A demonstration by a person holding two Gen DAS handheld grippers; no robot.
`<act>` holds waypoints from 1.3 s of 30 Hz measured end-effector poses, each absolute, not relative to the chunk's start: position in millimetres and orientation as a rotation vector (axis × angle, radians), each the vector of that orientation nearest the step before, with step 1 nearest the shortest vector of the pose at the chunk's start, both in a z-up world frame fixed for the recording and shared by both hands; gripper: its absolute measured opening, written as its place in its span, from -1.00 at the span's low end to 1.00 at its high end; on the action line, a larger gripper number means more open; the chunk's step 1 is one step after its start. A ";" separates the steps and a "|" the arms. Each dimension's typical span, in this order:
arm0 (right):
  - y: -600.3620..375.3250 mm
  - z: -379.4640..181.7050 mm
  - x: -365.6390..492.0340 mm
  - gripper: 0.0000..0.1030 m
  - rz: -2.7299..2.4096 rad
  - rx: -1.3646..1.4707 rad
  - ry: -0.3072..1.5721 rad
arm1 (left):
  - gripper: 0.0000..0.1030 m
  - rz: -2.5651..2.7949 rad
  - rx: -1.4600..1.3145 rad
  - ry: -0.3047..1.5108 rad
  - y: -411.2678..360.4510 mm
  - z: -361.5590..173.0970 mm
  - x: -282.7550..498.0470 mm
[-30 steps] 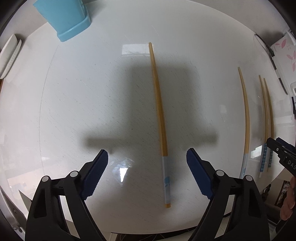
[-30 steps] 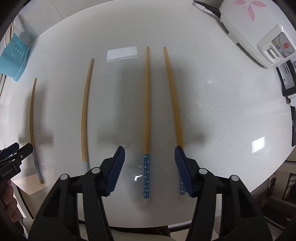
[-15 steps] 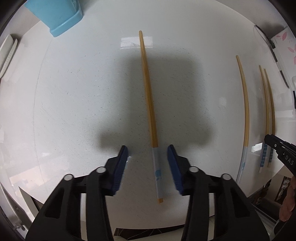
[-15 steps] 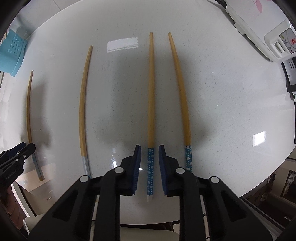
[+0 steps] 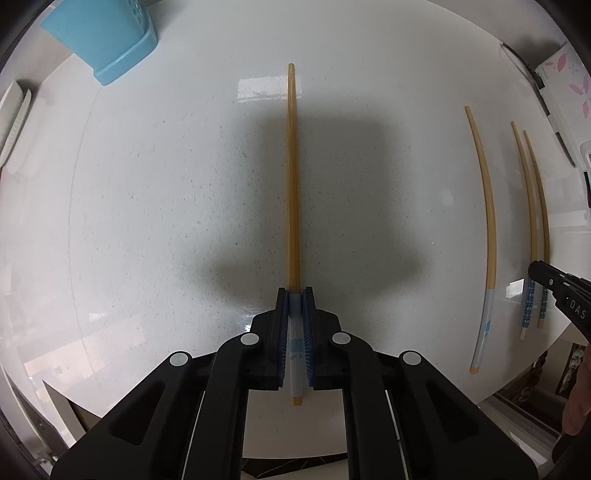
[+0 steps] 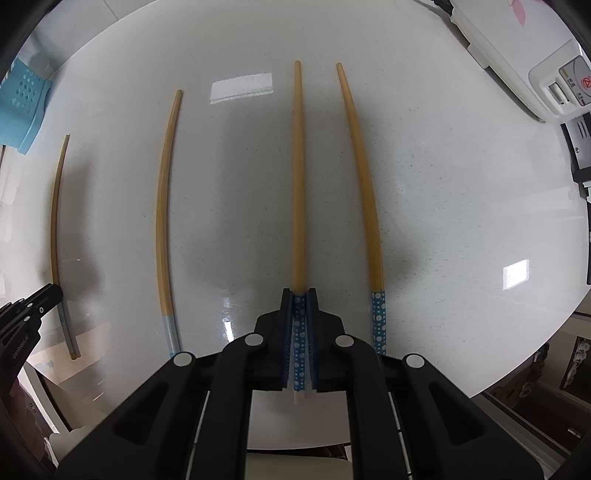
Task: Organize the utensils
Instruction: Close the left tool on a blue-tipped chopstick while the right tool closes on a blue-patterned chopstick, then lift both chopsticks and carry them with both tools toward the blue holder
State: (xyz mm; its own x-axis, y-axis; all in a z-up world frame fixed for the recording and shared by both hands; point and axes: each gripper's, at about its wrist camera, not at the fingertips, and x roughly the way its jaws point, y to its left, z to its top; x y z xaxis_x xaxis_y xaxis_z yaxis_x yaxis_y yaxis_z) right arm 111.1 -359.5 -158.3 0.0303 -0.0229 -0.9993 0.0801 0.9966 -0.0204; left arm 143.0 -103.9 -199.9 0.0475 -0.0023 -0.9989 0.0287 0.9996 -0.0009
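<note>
White surface (image 5: 147,221) carries four chopsticks lying lengthwise, patterned handles near, thin tips far. Left gripper (image 5: 296,295) has just clenched on the pale-handled chopstick (image 5: 292,166), its mate (image 5: 488,221) well apart to the right; right gripper (image 6: 299,293) has just clenched on a dotted chopstick (image 6: 297,166), the second dotted one (image 6: 364,177) just beside it. Farthest stands one blue holder (image 5: 103,33).

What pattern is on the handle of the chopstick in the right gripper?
Blue with white dots on the chopstick held by the right gripper; clearest in the right wrist view.

open tabletop (image 5: 166,221), blue holder (image 5: 107,37) far corner
</note>
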 end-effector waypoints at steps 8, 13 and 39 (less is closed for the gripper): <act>-363.7 -150.3 110.5 -0.87 -0.075 0.064 1.515 | -0.87 -0.031 0.024 1.503 -96.0 -191.0 134.9; -363.8 -144.0 113.2 -0.87 -0.066 0.071 1.493 | -0.87 -0.034 0.023 1.479 -93.7 -181.0 131.1; -319.7 -81.7 122.8 -0.87 0.039 0.045 1.341 | -0.87 -0.039 -0.038 1.291 -61.2 -107.8 127.6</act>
